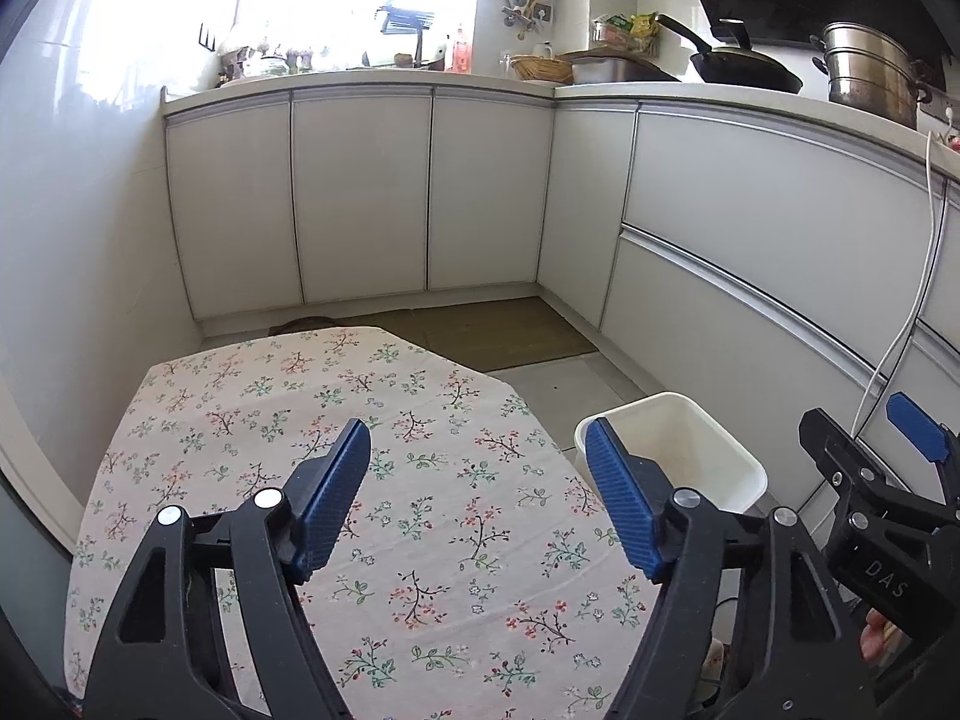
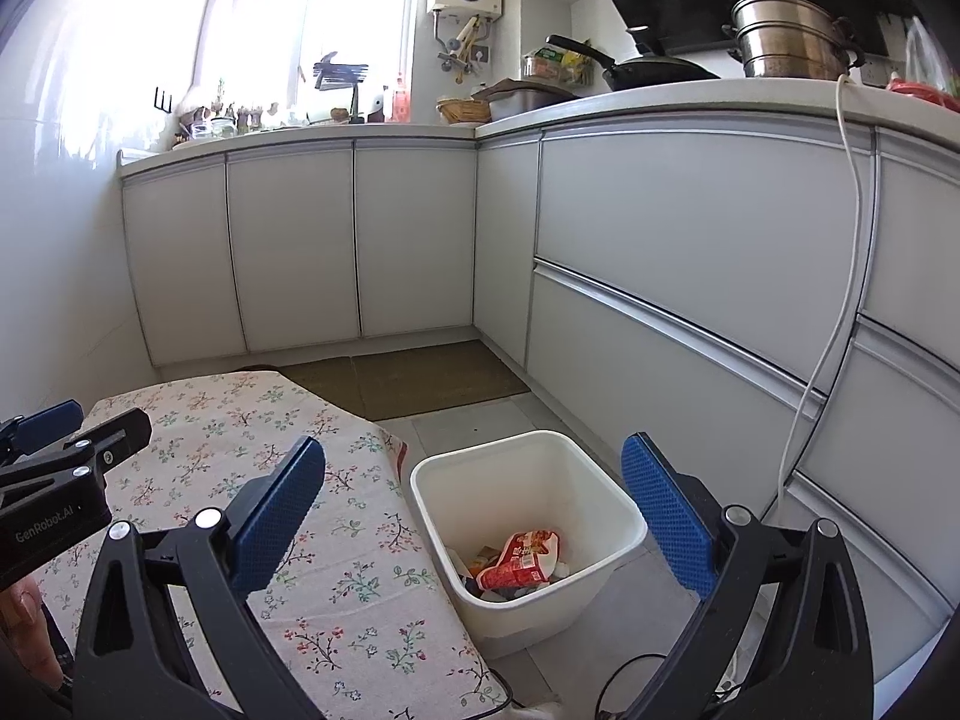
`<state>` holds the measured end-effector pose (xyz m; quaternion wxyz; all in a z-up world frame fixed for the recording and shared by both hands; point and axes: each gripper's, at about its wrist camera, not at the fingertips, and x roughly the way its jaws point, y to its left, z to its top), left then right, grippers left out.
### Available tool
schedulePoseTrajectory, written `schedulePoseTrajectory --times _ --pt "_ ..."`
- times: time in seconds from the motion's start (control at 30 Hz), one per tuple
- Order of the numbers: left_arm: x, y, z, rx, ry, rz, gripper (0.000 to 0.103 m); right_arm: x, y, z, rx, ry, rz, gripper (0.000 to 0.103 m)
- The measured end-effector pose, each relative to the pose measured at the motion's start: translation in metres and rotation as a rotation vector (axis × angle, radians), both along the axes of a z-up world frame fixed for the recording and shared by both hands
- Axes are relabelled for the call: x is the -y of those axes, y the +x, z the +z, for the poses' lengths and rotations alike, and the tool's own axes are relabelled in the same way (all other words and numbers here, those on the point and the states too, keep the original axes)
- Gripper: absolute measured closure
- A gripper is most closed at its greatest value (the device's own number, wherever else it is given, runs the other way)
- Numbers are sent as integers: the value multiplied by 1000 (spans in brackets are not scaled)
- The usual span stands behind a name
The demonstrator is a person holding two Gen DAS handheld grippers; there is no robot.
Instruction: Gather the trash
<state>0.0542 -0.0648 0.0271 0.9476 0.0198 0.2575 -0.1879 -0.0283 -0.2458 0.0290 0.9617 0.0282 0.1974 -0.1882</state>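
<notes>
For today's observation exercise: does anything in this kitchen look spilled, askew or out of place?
Nothing stands out. The trash lies inside the white bin beside the table, and both grippers, left and right, are open and empty.

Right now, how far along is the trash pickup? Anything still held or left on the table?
Looks close to finished. Done: the white bin on the floor beside the table already holds trash, including a red wrapper. In hand: nothing; the left tongs and right tongs are both open and empty. Left: no litter shows on the floral tablecloth in either view, though its near edge is hidden behind the tongs.
</notes>
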Motion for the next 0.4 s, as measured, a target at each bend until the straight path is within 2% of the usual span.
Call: schedulePoseTrajectory --times 0.1,0.17,0.2,0.33,0.4 --pt "1 1 -2 -10 0 -10 32 2 -1 1 3 7 -6 7" --pt "1 2 -3 -25 -7 -13 25 2 -1 1 4 7 -10 7" --pt "1 3 -3 -32 -8 -19 15 2 -1 1 4 7 -11 7" --pt "4 2 -3 -41 -3 -17 8 2 0 0 -1 8 -14 7" --pt "4 1 -3 -37 0 -7 8 3 -1 0 1 8 -15 7"
